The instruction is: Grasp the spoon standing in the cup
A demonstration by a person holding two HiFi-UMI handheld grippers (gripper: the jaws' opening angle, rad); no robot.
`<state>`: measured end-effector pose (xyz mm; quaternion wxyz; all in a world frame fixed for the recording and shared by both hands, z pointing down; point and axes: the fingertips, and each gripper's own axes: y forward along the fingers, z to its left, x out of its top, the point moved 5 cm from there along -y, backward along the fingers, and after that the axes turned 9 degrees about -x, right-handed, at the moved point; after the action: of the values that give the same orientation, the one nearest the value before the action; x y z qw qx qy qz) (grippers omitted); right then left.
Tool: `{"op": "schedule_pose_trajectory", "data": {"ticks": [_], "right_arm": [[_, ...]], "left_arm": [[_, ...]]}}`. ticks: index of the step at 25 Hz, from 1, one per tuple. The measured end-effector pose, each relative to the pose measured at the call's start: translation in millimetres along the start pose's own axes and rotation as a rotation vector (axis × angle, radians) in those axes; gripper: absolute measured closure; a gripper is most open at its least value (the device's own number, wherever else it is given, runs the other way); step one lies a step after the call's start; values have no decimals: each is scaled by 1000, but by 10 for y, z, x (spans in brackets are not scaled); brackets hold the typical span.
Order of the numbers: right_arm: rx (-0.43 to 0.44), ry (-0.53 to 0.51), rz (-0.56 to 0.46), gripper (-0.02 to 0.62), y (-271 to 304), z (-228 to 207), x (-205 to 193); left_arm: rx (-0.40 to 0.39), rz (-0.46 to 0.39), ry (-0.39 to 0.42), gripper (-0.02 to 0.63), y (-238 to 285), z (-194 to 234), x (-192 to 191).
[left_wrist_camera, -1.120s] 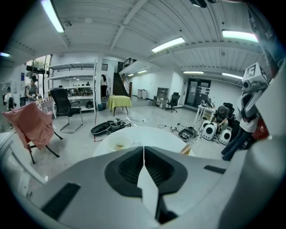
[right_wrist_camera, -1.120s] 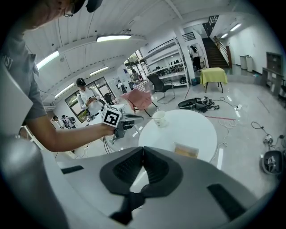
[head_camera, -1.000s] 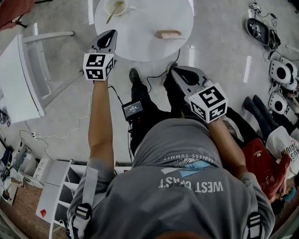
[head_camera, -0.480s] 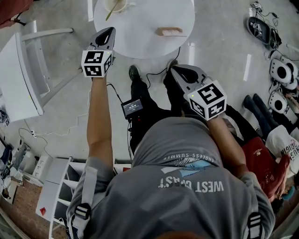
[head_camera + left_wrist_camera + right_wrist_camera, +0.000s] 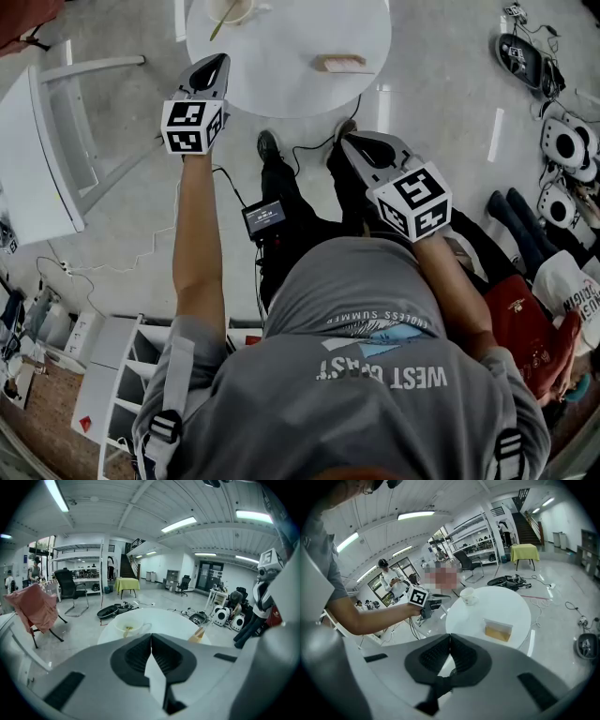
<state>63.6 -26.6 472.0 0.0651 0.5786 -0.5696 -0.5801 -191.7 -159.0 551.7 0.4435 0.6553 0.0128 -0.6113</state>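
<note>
A white cup (image 5: 230, 9) stands at the far left of a round white table (image 5: 291, 80), cut by the head view's top edge, with a spoon (image 5: 217, 28) leaning out of it. My left gripper (image 5: 223, 62) hovers at the table's near left rim, short of the cup, jaws shut and empty. Its own view shows the cup (image 5: 129, 626) and spoon (image 5: 127, 630) just beyond the shut left gripper (image 5: 151, 638). My right gripper (image 5: 349, 141) hangs below the table's near edge, also shut and empty. The right gripper view has the cup (image 5: 468, 596) far across the table from the right gripper (image 5: 450, 638).
A small wooden block (image 5: 339, 63) lies on the table right of the cup. A white chair (image 5: 42, 150) stands to the left, white shelves (image 5: 112, 375) at lower left. Cables and gear (image 5: 562, 141) litter the floor at right. A small screen (image 5: 262, 217) hangs by the person's legs.
The head view has tipped a little, so the table and cup sit nearer the top edge. Both grippers keep their places and stay shut.
</note>
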Motion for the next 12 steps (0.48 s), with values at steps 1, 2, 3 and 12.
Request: {"op": "schedule_pose_trajectory", "data": {"ticks": [1,2,3,12], "right_arm": [[1,0,0,594,4,0,3],[1,0,1,592,8,-2,3],[0,2,2,592,11,-5,1],[-2,10,14,592,37,-29,-27]], "left_arm": [[1,1,-1,601,3,6,-2],[1,2,-1,601,6,12,-3],[2,2,-2,601,11,16,-5],[6,7,-6,601,63,68,-22]]}}
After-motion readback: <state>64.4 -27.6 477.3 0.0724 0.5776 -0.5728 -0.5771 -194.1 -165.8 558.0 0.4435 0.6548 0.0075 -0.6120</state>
